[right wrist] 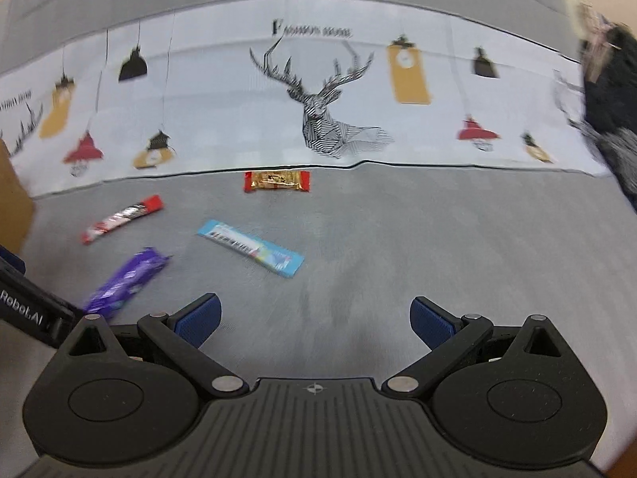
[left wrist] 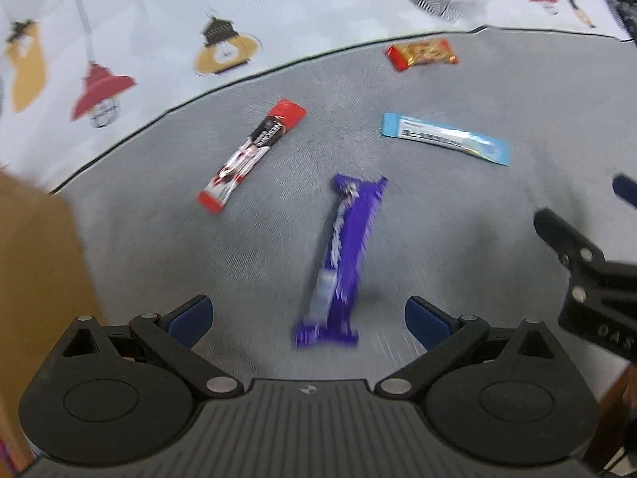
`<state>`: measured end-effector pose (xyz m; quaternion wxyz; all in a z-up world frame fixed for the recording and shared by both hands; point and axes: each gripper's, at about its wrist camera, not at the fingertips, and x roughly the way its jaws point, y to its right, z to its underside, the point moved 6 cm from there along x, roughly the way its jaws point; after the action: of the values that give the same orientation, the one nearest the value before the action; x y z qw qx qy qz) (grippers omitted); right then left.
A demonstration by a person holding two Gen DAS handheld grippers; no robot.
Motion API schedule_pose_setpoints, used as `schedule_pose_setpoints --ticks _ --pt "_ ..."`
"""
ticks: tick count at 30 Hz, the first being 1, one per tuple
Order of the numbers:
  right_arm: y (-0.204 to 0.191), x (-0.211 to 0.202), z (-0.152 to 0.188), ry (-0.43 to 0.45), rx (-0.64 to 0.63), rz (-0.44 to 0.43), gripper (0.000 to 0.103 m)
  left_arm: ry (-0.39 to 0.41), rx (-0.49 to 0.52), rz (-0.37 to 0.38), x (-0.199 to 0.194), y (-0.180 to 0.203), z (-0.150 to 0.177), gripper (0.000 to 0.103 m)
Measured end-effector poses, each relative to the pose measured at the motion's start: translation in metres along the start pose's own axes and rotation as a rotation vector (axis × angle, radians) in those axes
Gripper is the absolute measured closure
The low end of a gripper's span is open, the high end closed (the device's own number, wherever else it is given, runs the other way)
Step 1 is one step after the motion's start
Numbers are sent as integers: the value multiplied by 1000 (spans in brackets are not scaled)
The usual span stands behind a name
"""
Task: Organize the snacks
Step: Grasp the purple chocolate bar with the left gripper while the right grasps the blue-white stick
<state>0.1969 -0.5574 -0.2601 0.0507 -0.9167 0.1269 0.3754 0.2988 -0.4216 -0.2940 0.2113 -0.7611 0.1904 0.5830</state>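
Observation:
Several wrapped snack bars lie on a grey mat (left wrist: pixel 458 215). A purple bar (left wrist: pixel 342 255) lies lengthwise just ahead of my left gripper (left wrist: pixel 306 318), which is open, its near end level with the blue pads. Farther off are a red-and-black bar (left wrist: pixel 253 151), a light blue bar (left wrist: pixel 444 137) and a red-gold bar (left wrist: pixel 422 53). My right gripper (right wrist: pixel 314 320) is open over bare mat (right wrist: pixel 398 247). From it I see the purple bar (right wrist: pixel 125 281) at lower left, the light blue bar (right wrist: pixel 251 247), the red-and-black bar (right wrist: pixel 121 217) and the red-gold bar (right wrist: pixel 276 181).
A white cloth printed with lamps and a deer (right wrist: pixel 330 119) lies beyond the mat's far edge. A brown cardboard surface (left wrist: pixel 36 271) stands at the left. The right gripper's black body (left wrist: pixel 589 275) shows at the right of the left wrist view. Something dark and furry (right wrist: pixel 613 127) sits at far right.

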Motion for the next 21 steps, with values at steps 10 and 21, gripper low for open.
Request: schedule_pose_setpoints --ticks 10,21 --pt "-22 82 -15 42 -99 -117 0 1 -52 57 41 -33 -22 0" --pt "-28 87 -20 107 -104 -105 3 8 -66 36 37 -31 -17 5"
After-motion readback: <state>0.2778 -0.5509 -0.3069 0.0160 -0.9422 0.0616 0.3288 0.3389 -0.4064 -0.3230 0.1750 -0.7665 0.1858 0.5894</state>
